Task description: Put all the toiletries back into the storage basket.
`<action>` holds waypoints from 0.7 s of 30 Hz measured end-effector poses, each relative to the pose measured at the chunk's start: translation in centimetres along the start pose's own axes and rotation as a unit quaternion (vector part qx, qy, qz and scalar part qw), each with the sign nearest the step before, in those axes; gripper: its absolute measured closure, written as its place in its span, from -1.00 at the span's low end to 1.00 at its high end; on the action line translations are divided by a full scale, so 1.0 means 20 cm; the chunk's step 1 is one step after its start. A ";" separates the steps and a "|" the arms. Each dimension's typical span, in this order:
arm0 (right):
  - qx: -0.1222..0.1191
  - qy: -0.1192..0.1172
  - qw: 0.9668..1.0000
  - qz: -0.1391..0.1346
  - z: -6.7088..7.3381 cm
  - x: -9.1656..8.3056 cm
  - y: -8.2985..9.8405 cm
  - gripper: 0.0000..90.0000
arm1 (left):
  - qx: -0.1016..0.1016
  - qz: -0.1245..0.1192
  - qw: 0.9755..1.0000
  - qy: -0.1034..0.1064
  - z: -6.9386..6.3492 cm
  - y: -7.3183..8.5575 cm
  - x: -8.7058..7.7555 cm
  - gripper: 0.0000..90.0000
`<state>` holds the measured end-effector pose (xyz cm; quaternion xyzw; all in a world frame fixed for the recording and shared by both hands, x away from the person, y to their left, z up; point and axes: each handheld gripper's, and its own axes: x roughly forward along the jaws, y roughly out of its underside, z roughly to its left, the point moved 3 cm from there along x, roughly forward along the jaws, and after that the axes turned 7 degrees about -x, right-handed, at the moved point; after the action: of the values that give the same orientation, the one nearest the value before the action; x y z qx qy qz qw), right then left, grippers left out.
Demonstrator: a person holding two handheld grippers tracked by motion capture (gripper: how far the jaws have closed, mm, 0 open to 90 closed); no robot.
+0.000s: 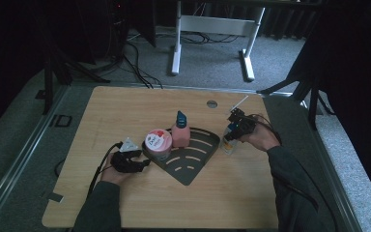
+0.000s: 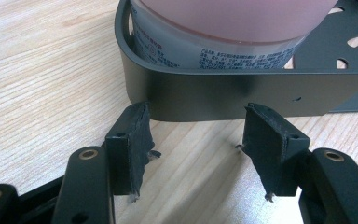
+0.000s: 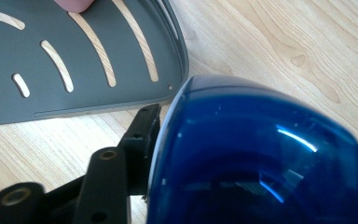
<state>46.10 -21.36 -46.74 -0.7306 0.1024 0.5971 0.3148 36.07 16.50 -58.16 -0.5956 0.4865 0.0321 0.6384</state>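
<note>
Right now the right tool (image 1: 233, 131) is clamped around a blue-capped bottle (image 3: 261, 158) standing on the counter (image 1: 125, 111) just off the dark slotted tray's (image 1: 193, 169) right corner. Left tool (image 2: 196, 140) is released, jaws apart and empty, close before the tray wall. Jar (image 1: 158, 143) lettering is too small to read.

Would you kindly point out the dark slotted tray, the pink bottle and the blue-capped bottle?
dark slotted tray (image 1: 193, 166): high view, bare slotted floor.
pink bottle (image 1: 180, 135): high view, its body.
blue-capped bottle (image 3: 256, 158): right gripper view, the blue cap.
</note>
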 end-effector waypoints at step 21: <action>-0.028 -0.001 1.000 0.002 0.05 -0.01 0.01 0.21 | 0.000 -0.001 1.000 0.001 0.00 0.00 0.00 -0.08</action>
<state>45.11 -20.94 -46.64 -0.7383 0.0864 0.6011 0.2935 36.09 16.51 -58.16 -0.5962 0.4864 0.0316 0.6379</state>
